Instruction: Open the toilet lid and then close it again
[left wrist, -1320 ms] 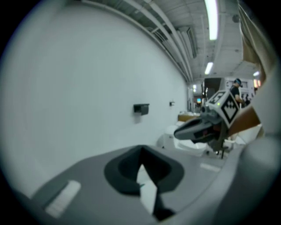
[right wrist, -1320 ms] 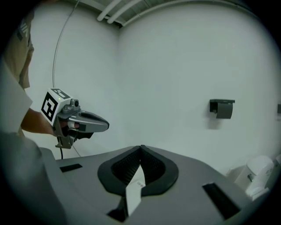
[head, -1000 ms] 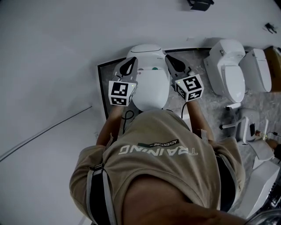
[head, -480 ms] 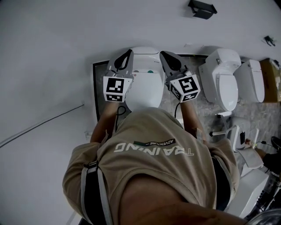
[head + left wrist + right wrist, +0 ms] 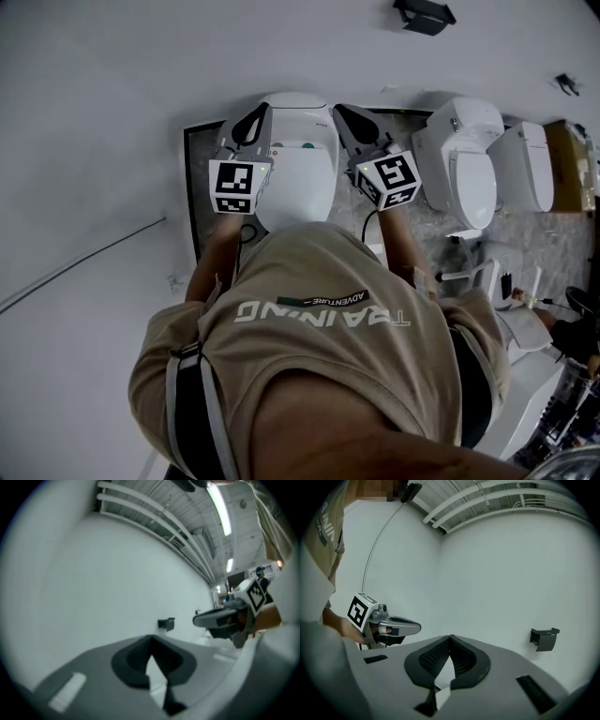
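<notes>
A white toilet [image 5: 298,105] stands against the wall, and its lid [image 5: 295,187] shows as a white oval below the tank. From above I cannot tell whether the lid lies flat or is raised. My left gripper [image 5: 251,120] is beside the toilet's left flank, shut and holding nothing. At the right flank my right gripper [image 5: 345,112] is also shut and holding nothing. Both point level at the wall. In the left gripper view the closed jaws [image 5: 151,641] face bare wall, with the right gripper [image 5: 220,618] alongside. The right gripper view shows its own tips [image 5: 450,639] and the left gripper [image 5: 393,627].
Two more white toilets [image 5: 459,159] [image 5: 530,164] stand to the right on a patterned floor. A dark frame [image 5: 192,187] edges the toilet's base. A black bracket [image 5: 422,14] [image 5: 543,638] is fixed to the wall, and a thin cable [image 5: 84,262] runs at the left. The person's torso fills the lower head view.
Both grippers have edged a little higher and nearer the wall along the toilet's sides. Their jaws stayed shut and the lid looks unchanged.
</notes>
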`<act>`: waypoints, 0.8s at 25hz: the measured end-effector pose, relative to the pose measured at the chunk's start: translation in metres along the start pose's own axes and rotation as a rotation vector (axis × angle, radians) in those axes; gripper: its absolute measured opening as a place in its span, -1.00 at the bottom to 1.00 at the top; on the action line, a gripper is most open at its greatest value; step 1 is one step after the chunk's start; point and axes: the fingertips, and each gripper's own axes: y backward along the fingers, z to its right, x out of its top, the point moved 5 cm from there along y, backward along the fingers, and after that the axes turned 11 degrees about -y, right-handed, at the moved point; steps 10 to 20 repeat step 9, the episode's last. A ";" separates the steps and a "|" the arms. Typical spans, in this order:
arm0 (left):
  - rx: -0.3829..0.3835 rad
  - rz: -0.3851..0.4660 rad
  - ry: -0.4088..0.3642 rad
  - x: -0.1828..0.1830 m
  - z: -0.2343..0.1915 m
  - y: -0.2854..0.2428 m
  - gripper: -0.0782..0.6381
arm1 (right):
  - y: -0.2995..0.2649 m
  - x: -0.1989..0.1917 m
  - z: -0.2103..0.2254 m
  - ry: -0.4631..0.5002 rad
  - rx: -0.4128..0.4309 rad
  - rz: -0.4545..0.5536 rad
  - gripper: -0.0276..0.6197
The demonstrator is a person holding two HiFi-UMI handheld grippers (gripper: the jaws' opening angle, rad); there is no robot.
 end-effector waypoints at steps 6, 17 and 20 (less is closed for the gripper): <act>-0.009 -0.004 0.003 -0.003 -0.002 0.003 -0.77 | -0.002 -0.003 -0.007 -0.009 0.010 0.007 -0.87; -0.005 0.025 -0.016 0.006 -0.011 0.004 -0.77 | -0.008 0.002 -0.015 0.015 0.028 0.019 -0.87; -0.005 0.025 -0.016 0.006 -0.011 0.004 -0.77 | -0.008 0.002 -0.015 0.015 0.028 0.019 -0.87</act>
